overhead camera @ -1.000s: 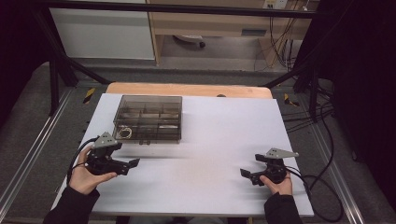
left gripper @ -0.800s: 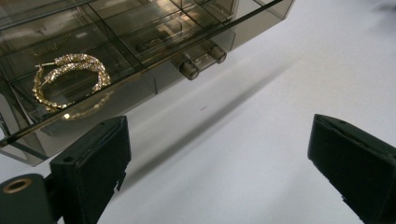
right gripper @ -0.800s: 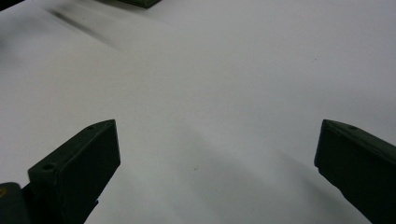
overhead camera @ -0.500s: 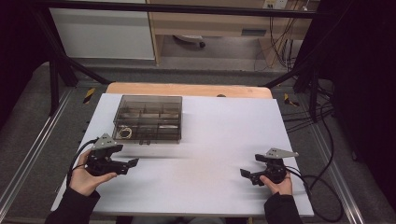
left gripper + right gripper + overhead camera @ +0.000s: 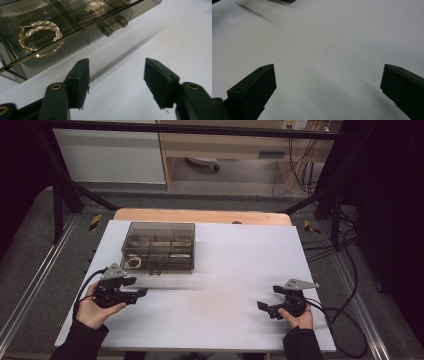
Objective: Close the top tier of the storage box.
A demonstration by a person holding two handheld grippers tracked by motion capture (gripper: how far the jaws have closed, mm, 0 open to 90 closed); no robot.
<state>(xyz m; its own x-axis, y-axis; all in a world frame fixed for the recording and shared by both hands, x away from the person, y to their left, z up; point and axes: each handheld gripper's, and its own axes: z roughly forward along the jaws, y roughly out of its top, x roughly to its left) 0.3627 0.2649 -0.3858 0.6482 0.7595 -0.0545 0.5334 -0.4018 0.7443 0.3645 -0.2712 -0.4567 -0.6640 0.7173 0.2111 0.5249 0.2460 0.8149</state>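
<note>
A smoked, see-through compartment box sits on the white bench at about ten o'clock from the bench's middle, and the left gripper rests just short of its near edge, at roughly seven o'clock on the bench. Its fingers have just been closing partway, with nothing between them but bare bench, so they are released rather than grasping. In the left gripper view, a pair of gold, stone-studded hoop earrings lies under the clear lid in the near-left compartment, and two small round knobs stick out of the box's front wall. The box looks like thin, rigid plastic: probably light, stiff, smooth enough to slide on the bench when pushed, and liable to crack or scuff if squeezed hard. The knobs seem the natural place to take hold, pinched gently across one of them while the other gripper steadies a side wall so that the box does not skate away. The earrings would be light, hard and springy, easy to flick out of a grip, so best caught across the hoop's band. The right gripper lies at about five o'clock, well apart from the box, its fingers spread wide over bare bench.
</note>
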